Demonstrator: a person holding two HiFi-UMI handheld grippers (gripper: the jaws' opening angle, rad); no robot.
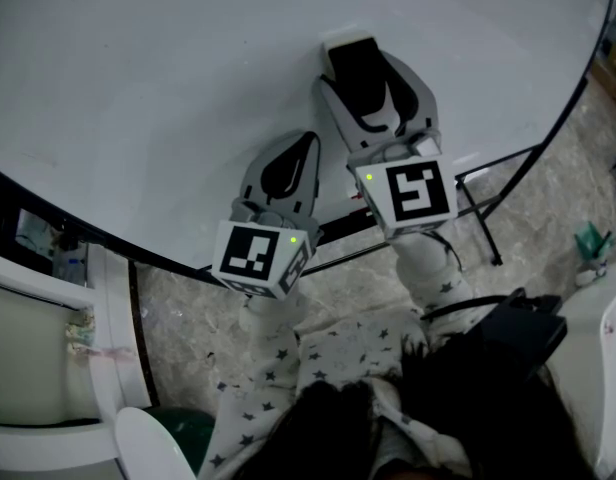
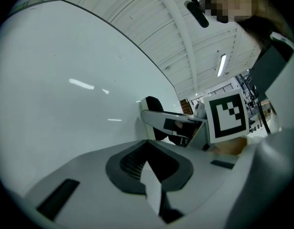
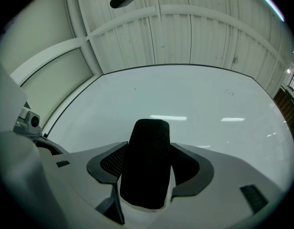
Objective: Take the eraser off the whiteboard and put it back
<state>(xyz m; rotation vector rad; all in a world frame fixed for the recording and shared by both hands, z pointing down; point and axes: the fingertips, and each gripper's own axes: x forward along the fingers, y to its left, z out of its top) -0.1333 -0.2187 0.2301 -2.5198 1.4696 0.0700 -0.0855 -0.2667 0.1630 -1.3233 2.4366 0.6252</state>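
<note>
The right tool (image 3: 148, 149) grasps the black eraser (image 3: 146, 175) at the whiteboard (image 3: 209, 104); left tool (image 2: 149, 149) clenched.

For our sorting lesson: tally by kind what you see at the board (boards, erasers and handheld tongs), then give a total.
Large white whiteboard: 1
Black-faced, white-backed block eraser: 1
Grey two-jaw tongs: 2, the left tongs and the right tongs
Total: 4
</note>
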